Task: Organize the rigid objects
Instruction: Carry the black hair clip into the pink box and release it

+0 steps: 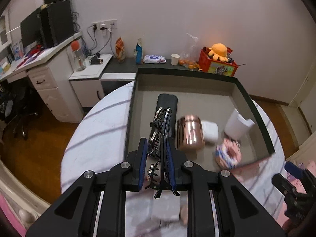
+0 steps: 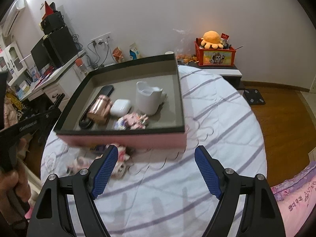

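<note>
Striped bedsheet (image 2: 207,118) under my box (image 2: 126,140); left gripper (image 1: 157,154) clenches a hair clip (image 1: 161,138) lengthwise, pointing away; right gripper (image 2: 156,169) gapes empty.

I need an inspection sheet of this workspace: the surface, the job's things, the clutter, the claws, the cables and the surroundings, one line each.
Surface: bed with striped white sheet.
Job's things: open box on the sheet holds a black case, copper tin, white earbud case, white holder and a blurred printed item; more printed items lie outside the box.
Clutter: orange octopus plush in a red crate, paper cup.
Claws: left claw shut on a black hair clip; right claw open, empty.
Cables: plugged at the wall socket.
Surroundings: desk with monitor, wood floor.
</note>
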Available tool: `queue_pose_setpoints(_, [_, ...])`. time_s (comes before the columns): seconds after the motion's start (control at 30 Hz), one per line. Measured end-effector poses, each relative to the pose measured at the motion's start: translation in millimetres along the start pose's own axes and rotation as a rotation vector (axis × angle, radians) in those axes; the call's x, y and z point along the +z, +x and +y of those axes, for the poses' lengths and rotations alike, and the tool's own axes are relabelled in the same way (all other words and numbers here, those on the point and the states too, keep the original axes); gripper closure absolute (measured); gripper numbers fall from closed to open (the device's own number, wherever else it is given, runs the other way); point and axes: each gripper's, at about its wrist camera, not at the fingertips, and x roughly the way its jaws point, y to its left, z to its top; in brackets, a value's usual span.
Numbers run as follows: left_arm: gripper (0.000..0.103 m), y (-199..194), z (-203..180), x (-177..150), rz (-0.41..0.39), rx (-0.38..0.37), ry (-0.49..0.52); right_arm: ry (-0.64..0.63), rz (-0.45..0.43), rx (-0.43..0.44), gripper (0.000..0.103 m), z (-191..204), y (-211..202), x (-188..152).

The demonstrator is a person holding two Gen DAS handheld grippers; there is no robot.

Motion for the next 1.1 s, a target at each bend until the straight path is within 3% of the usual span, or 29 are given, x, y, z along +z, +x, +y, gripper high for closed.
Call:
queue_pose_setpoints(0.33, [0.084,63,-13,21,0.074,-0.003,0.02,0.025,0.025,-0.03,0.022,-18,20,15])
queue_pose_setpoints(0.6, [0.078,80,-12,16,0.114,-0.001,-0.002,0.02,0.039,-0.031,0.022,-20,25,15])
queue_pose_setpoints(0.67, [0.07,77,-14,15,0.112,-0.001,0.005,0.021,0.037,-0.032,0.022,-19,24,14])
queue_pose_setpoints(0.7, [0.05,74,-15,15,0.106,0.02,0.011,0.022,0.035,-0.032,0.022,-19,23,14])
queue_pose_setpoints(0.73, [0.024,72,-15,15,0.098,0.043,0.016,0.021,0.033,-0.031,0.022,-18,22,14])
queue_pose_setpoints(0.77, [0.021,65,-16,14,0.079,0.002,0.017,0.021,0.031,-0.03,0.022,-17,21,13])
queue_pose_setpoints(0.8, [0.012,60,-16,13,0.073,-0.024,0.01,0.02,0.028,-0.029,0.022,-16,19,13])
queue_pose_setpoints(0.83, [0.005,54,-17,10,0.059,-0.013,0.009,0.019,0.025,-0.027,0.022,-15,17,12])
queue_pose_setpoints(0.9, [0.0,42,-21,8,0.027,0.023,0.025,0.017,0.019,-0.025,0.022,-13,12,10])
queue_pose_setpoints(1.1, [0.0,3,-23,-5,-0.025,0.071,0.035,0.009,-0.009,-0.007,0.022,-4,-3,5])
